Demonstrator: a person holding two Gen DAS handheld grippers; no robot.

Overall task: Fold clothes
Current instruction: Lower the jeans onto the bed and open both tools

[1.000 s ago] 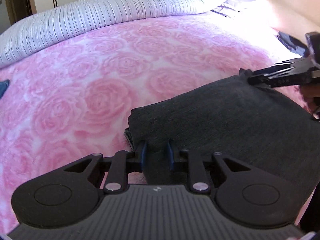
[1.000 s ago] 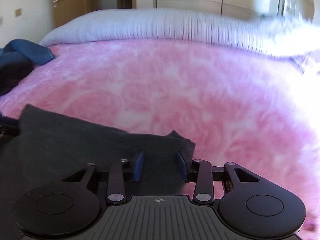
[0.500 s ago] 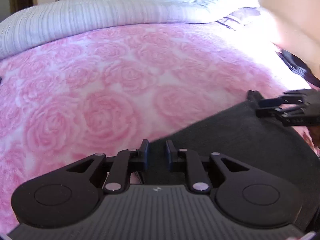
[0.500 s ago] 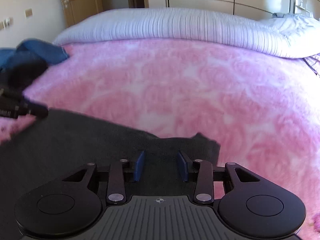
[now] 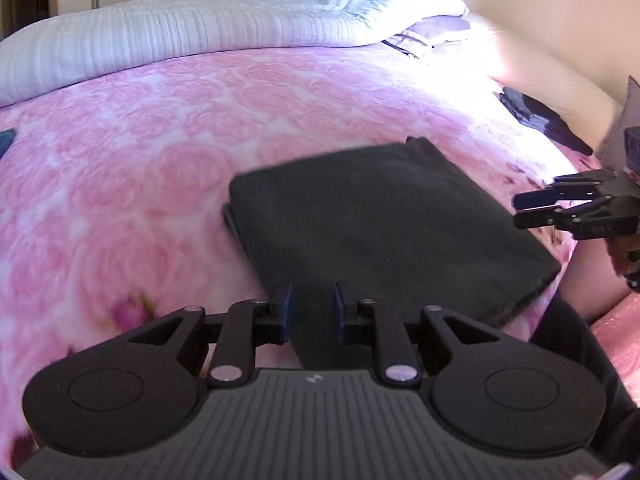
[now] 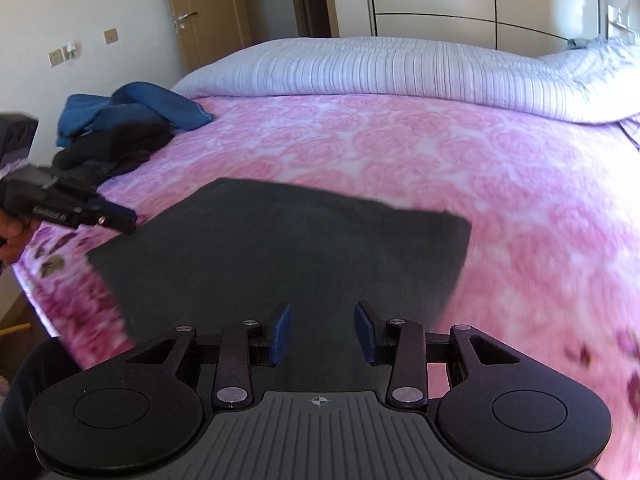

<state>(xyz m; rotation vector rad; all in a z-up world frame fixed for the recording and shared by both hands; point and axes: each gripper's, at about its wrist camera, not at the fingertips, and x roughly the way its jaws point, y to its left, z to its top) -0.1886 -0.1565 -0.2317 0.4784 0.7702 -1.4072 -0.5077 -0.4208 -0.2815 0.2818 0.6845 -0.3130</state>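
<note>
Both pairs of jaws stand parted and empty now: my left gripper shows a narrow gap with nothing between the blue pads, and my right gripper is spread wider, equally bare. A second ago each of them sat low over the dark cloth at its near edge, and the far edge of the cloth was travelling across the bed; now I have let go and pulled both tools back and up, clear of the fabric. Going from the biggest thing down: the pink rose-patterned blanket covers the bed, with the striped white duvet bunched along its far side. On the blanket, near the bed's near edge, lies the dark grey garment, now a flat, roughly square, layered packet with straight sides, no longer stretched between my tools. A heap of blue and black clothes waits at the left corner of the bed, and a small dark item lies at the right edge. I judge this fold finished and the garment released; what I cannot tell is whether it needs one more fold or is ready to set aside.
</note>
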